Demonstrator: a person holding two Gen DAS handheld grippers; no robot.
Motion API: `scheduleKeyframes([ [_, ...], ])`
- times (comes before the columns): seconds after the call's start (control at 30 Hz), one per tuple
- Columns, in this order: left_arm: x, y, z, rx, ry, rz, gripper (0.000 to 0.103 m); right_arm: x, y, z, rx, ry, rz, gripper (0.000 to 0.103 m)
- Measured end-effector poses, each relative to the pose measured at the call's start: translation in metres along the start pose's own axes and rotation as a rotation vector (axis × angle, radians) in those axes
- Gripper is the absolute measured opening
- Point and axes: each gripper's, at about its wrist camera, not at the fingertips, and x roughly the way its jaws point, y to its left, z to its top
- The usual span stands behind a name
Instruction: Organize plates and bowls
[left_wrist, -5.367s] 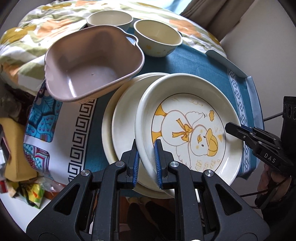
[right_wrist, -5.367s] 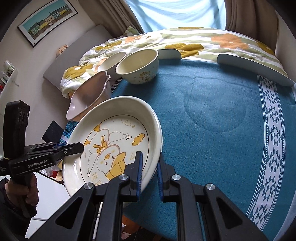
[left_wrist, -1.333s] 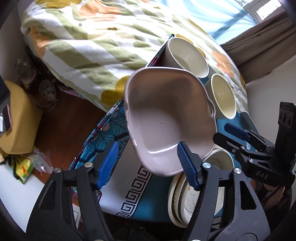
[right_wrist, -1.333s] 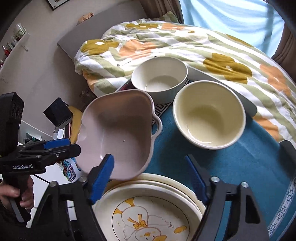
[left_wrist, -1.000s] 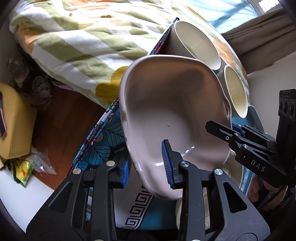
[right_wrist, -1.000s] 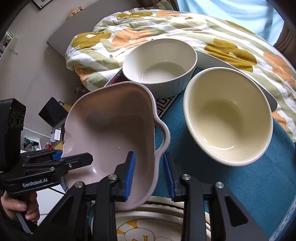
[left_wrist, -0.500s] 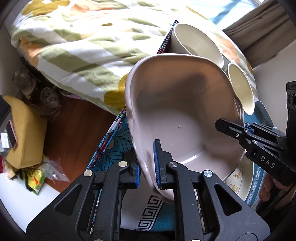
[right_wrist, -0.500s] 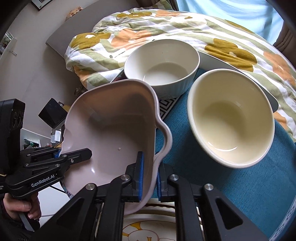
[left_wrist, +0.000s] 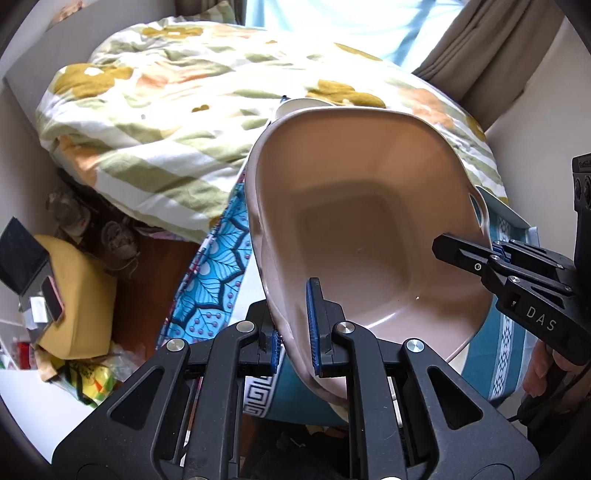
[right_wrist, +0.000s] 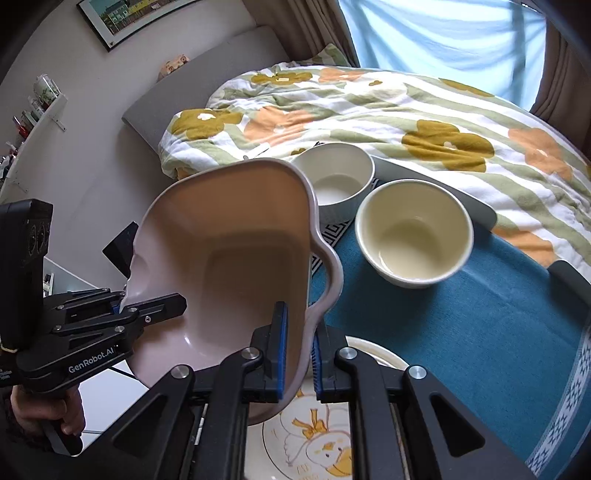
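Two bowls (right_wrist: 413, 232) on teal tablecloth (right_wrist: 480, 332), bedside.

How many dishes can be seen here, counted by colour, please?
Pink: 1, the handled dish held up by both claws.
White: 1, the far bowl.
Cream: 2, the near bowl and the duck plate; any plates beneath it cannot be counted.
Total: 4

Two bowls (right_wrist: 413, 232) crowd far edge; teal cloth (right_wrist: 480, 332) right clear.
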Motion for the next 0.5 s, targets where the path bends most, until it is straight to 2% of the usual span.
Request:
scheduleKeyframes([
  [0.23, -0.035, -0.089, -0.043, 0.093, -0.051, -0.045, 0.01, -0.083, -0.036, -0.065, 0.067, -0.074, -0.084, 0.011],
  [0.5, -0.031, -0.189, -0.086, 0.197, -0.023, -0.169, 0.01, -0.158, -0.091, -0.143, 0.187, -0.134, -0.192, 0.011],
])
